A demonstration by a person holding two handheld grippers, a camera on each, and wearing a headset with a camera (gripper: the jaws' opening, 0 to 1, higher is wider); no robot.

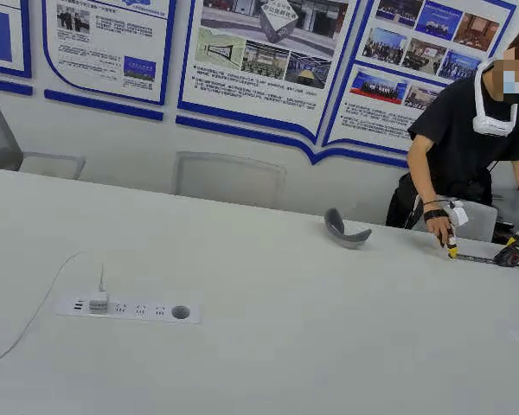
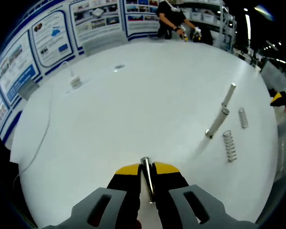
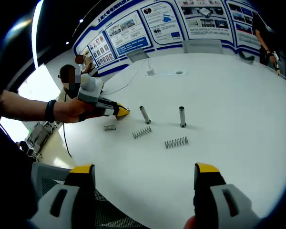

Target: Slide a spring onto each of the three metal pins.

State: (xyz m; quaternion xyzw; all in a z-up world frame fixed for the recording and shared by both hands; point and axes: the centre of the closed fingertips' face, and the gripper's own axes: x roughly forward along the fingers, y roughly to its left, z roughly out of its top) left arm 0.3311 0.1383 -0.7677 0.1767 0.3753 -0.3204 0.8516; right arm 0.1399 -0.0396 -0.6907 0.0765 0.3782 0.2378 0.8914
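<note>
White table point(image 1: 285, 285) in a room whose back wall carries blue-bordered poster boards point(image 1: 268, 60). A pale chair point(image 1: 229, 177) stands behind the table at upper centre of the head view.

Set into the tabletop at lower left of the head view is a socket strip point(image 1: 125, 307) with a white charger point(image 1: 99, 302) plugged in. Its cable point(image 1: 35, 316) curves off toward the left edge. A grey curved object point(image 1: 346, 231) lies right of centre. At upper right, a second person point(image 1: 467, 130) in a black shirt works at the far side of the table.

Left gripper point(image 2: 145, 168), bottom centre of the left gripper view: the yellow-tipped jaws are closed on a metal pin point(image 2: 146, 179), which points forward between them.

In the right gripper view the same left gripper point(image 3: 120, 112) enters from the left, carried by a hand point(image 3: 74, 110), with its tip near the parts on the table. The right gripper point(image 3: 145, 171) is seen along the bottom of that view, its jaws spread wide apart and holding nothing.

Parts on the table, centre of the right gripper view:
- Two loose pins stand on end, apart from each other: the nearer pin point(image 3: 144, 114) just right of the left gripper's tip, and the farther pin point(image 3: 182, 116) to its right.
- Three springs lie flat in front of the pins, none on a pin: a short spring point(image 3: 109, 127), a middle spring point(image 3: 142, 132) and a long spring point(image 3: 176, 141).
</note>
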